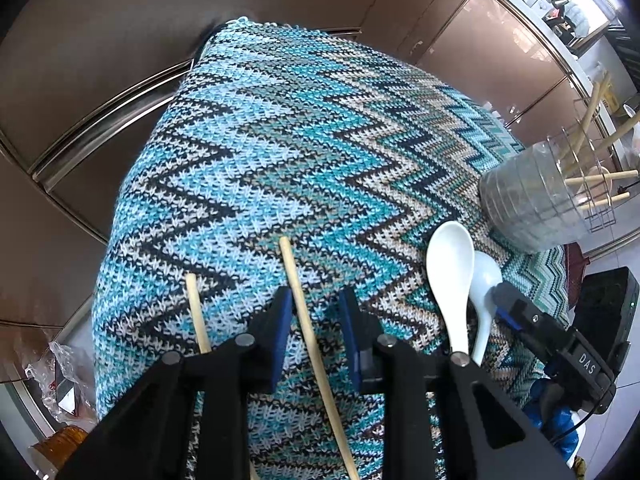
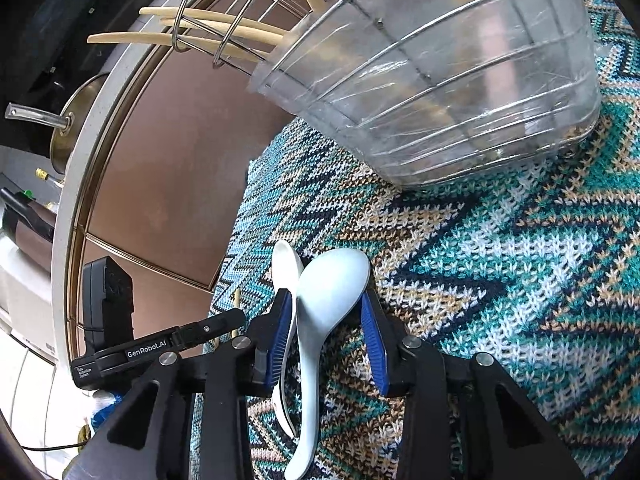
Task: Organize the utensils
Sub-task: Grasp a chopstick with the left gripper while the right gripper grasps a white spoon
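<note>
Over by the cloth's edge sits the wire basket (image 2: 460, 92), lined with clear plastic, and in it are several pale wooden chopsticks (image 2: 192, 26), their ends poking out through the wires toward the cabinet side. How many are in there is hard to count through the plastic. In the left view the same basket (image 1: 560, 196) stands at the far right of the zigzag knitted cloth (image 1: 260, 160), well apart from the loose pieces.

Now along the cloth, left to right in the left view: one chopstick (image 1: 197, 312) lies at the near edge, just left of the tool. Next, the left gripper (image 1: 316, 320), its blue pads standing either side of a second chopstick (image 1: 304, 308) that lies on the cloth between them; there is daylight on both sides of the stick, so the pads are not pressing on it. Then two white spoons side by side, the larger spoon (image 1: 450, 276) and, touching it on the right, the smaller spoon (image 1: 484, 280).

The right gripper (image 2: 326, 316) is down on that pair. Both spoons lie between its blue pads, one spoon (image 2: 332, 280) bowl-down across the other spoon (image 2: 286, 264), and each pad looks to be touching a spoon's edge.

Around it all: brown cabinet doors (image 1: 100, 40) behind the cloth, and a black box (image 2: 106, 304) near the left tool's body.
</note>
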`<state>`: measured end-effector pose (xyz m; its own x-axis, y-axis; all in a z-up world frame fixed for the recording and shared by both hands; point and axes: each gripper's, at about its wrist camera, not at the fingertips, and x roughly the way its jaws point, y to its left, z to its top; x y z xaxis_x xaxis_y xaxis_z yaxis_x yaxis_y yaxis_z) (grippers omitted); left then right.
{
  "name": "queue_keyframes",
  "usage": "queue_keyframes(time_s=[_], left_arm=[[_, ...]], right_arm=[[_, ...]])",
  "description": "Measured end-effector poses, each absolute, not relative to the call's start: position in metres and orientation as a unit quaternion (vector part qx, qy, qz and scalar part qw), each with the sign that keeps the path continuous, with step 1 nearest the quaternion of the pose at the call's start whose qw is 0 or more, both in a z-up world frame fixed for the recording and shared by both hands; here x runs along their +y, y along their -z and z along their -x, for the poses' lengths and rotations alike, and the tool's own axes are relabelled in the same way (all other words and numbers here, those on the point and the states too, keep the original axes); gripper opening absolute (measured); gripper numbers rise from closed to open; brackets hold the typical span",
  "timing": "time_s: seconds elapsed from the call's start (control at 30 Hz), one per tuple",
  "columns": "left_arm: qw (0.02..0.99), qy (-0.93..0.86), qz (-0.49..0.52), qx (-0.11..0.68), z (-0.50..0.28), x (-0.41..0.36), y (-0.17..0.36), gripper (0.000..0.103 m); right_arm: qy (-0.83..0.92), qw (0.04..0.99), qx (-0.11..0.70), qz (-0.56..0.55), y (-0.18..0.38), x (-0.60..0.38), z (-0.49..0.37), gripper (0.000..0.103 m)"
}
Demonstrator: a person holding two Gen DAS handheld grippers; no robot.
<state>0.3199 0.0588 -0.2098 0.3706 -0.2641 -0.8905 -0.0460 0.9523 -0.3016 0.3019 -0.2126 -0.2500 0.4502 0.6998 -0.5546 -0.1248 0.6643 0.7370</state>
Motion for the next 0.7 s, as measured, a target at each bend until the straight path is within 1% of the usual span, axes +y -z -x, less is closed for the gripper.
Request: queue_keyframes(time_s=[0.07, 0.17, 0.23, 0.27, 0.33, 0.47, 0.57, 0.7], left_arm=[[0.816, 0.063, 0.136, 0.558, -0.32, 0.059, 0.21, 0.016], [0.815, 0.058, 0.132, 0.561, -0.321, 0.06, 0.21, 0.01], [0.815, 0.055, 0.129, 0.562, -0.321, 0.06, 0.211, 0.008], [0.815, 0.056, 0.13, 0.562, -0.321, 0.061, 0.211, 0.008], [0.814, 0.054, 0.13, 0.563, -0.321, 0.061, 0.211, 0.008], [0.815, 0.053, 0.13, 0.563, -0.321, 0.06, 0.211, 0.008], [0.814, 0.053, 0.135, 0.562, -0.321, 0.061, 0.211, 0.008], [0.813, 0.054, 0.144, 0.561, -0.32, 0.064, 0.212, 0.008]], right_arm=[[-0.26, 0.79, 0.455, -0.317, 0.25, -0.215, -0.301, 0.036], [-0.261, 0.793, 0.455, -0.309, 0.249, -0.215, -0.299, 0.031], [-0.266, 0.796, 0.451, -0.303, 0.246, -0.212, -0.297, 0.023], [-0.27, 0.799, 0.447, -0.296, 0.243, -0.21, -0.295, 0.02], [-0.273, 0.81, 0.443, -0.271, 0.235, -0.203, -0.292, 0.009], [-0.253, 0.836, 0.446, -0.196, 0.217, -0.194, -0.284, 0.009], [-0.222, 0.855, 0.457, -0.104, 0.204, -0.185, -0.276, 0.009], [-0.206, 0.853, 0.48, 0.004, 0.199, -0.163, -0.267, 0.009]])
